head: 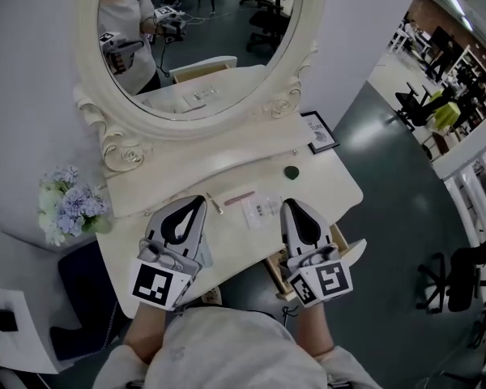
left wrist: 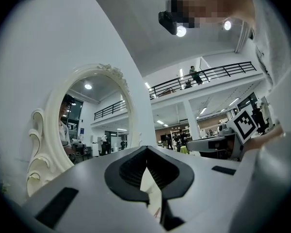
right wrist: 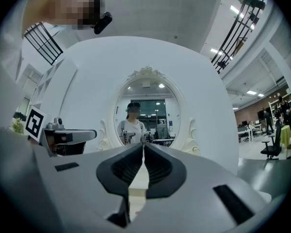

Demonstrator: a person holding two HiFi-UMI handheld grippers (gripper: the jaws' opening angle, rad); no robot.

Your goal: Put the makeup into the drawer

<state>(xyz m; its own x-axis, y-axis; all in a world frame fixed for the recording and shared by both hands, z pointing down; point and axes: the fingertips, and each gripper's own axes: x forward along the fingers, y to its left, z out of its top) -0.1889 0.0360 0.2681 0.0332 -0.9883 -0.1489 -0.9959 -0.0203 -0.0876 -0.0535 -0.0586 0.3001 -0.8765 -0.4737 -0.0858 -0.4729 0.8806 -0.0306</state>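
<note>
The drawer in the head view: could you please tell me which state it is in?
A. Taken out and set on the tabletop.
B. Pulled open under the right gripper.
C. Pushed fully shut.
B: the drawer juts out from the front of the table at its right end, with its inside showing beneath the right gripper.

Pale grey, pointed shells seen on left gripper and right gripper. Black ribbed pads set inside. Black-and-white square markers carried on cube behind each. Light grey top worn.
</note>
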